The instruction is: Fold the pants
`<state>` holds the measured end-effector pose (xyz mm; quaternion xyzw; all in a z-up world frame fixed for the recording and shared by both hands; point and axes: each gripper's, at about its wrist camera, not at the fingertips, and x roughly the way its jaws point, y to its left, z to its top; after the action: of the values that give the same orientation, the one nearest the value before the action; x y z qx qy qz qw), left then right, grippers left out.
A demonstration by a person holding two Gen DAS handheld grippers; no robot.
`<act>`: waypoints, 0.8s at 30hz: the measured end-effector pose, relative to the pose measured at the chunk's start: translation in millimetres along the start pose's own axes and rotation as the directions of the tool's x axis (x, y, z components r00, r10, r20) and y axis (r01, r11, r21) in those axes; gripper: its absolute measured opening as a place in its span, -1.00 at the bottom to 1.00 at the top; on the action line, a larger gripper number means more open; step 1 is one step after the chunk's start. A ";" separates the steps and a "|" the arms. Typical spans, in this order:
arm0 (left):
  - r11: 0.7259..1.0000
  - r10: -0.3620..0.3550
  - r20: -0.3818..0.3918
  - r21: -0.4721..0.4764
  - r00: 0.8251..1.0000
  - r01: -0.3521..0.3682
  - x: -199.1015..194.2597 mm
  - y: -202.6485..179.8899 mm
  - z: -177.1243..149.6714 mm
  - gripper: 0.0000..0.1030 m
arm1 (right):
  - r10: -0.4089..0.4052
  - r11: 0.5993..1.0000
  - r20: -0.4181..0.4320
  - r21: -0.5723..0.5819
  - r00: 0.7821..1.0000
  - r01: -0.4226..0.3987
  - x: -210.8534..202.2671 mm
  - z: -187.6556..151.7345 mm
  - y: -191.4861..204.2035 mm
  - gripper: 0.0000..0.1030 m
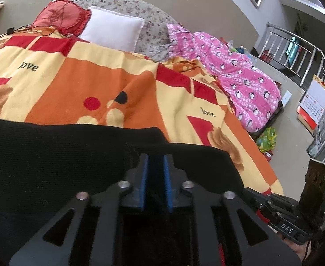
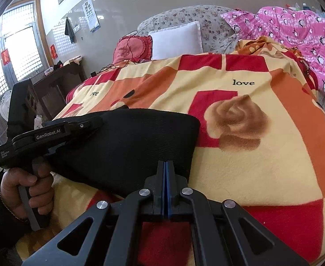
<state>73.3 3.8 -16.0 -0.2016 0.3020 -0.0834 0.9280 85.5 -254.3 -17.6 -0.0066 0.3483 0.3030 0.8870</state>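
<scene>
**A:** Pants (image 2: 127,146) look mostly folded already, a compact black bundle lying on the patterned blanket (image 2: 262,177) at the near edge of the bed. Final fold or just tidying, you think?

**B:** I'd guess one more fold or a smoothing pass. Left gripper (image 1: 155,157) sits on top of the black fabric with a narrow gap between its blue pads, nothing visibly pinched. Right gripper (image 2: 166,163) has its pads pressed together at the bundle's near edge; can't tell whether cloth is caught in them.

**A:** So next?

**B:** Probably needs a firm pinch on one edge, then lifting it across evenly.
</scene>
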 end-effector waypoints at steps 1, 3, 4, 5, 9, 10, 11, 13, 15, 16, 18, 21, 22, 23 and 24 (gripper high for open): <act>1.000 -0.011 0.000 0.018 1.000 0.011 0.0 -3.5 -0.6 -0.52 | 0.003 1.000 0.000 0.002 1.000 -0.003 0.0 0.0 -0.2 -1.00; 0.999 -0.025 -0.001 0.046 1.000 0.025 0.0 -9.1 -1.6 -0.22 | 0.008 1.000 0.001 0.005 1.000 -0.008 0.1 0.0 -0.8 -1.00; 0.997 -0.023 -0.002 0.068 1.000 0.023 0.1 -13.5 -2.4 -0.18 | 0.011 1.000 0.001 0.007 1.000 -0.011 0.2 -0.1 -1.4 -1.00; 0.997 -0.017 -0.001 0.080 1.000 0.017 -0.1 -15.9 -2.9 -0.14 | 0.015 1.000 0.001 0.010 1.000 -0.015 0.1 -0.1 -1.7 -1.00; 0.995 -0.008 0.000 0.099 1.000 0.008 0.5 -20.2 -2.8 -0.07 | 0.031 0.999 0.002 0.019 1.000 -0.031 0.1 -0.2 -4.2 -1.00; 0.995 -0.010 0.000 0.099 1.000 0.010 0.7 -20.5 -2.5 -0.06 | 0.032 0.999 0.003 0.020 0.999 -0.032 0.3 -0.3 -4.4 -1.00; 0.995 -0.012 -0.001 0.100 1.000 0.012 0.7 -20.7 -2.5 -0.03 | 0.032 0.999 0.003 0.020 0.999 -0.032 0.3 -0.3 -4.3 -1.00; 0.995 -0.024 -0.002 0.102 1.000 0.024 0.3 -21.6 -2.7 0.05 | 0.032 0.999 0.003 0.021 0.999 -0.032 0.1 -0.4 -4.8 -1.00; 0.994 -0.038 -0.005 0.104 0.999 0.039 0.5 -23.0 -2.5 0.21 | 0.032 0.999 0.003 0.021 0.999 -0.032 0.0 -0.5 -4.6 -1.00; 0.993 -0.047 -0.007 0.107 0.999 0.048 0.0 -23.8 -2.7 0.26 | 0.032 0.999 0.003 0.020 0.999 -0.032 0.0 -0.5 -4.7 -1.00; 0.992 -0.063 -0.011 0.110 0.998 0.064 -0.3 -25.8 -3.0 0.42 | 0.029 0.999 0.003 0.018 1.000 -0.029 0.1 -0.5 -4.6 -1.00; 0.991 -0.067 -0.013 0.115 0.998 0.068 -0.9 -28.2 -3.5 0.47 | 0.026 1.000 0.003 0.015 1.000 -0.026 0.1 -0.6 -4.1 -1.00; 0.992 -0.064 -0.013 0.112 0.998 0.065 -1.2 -28.8 -3.6 0.47 | 0.024 1.000 0.003 0.014 1.000 -0.024 0.0 -0.6 -3.7 -1.00; 0.992 -0.064 -0.012 0.108 0.998 0.065 -1.6 -28.7 -3.7 0.47 | 0.023 1.000 0.003 0.012 1.000 -0.023 0.0 -0.6 -3.6 -1.00; 0.992 -0.064 -0.009 0.104 0.998 0.065 -2.0 -28.8 -3.8 0.47 | 0.022 1.000 0.003 0.012 1.000 -0.022 -0.1 -0.6 -3.4 -1.00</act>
<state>68.4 -23.0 -5.5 -0.1622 0.2933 -0.1295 0.9332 86.9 -257.3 -18.7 0.0029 0.3486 0.3108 0.8842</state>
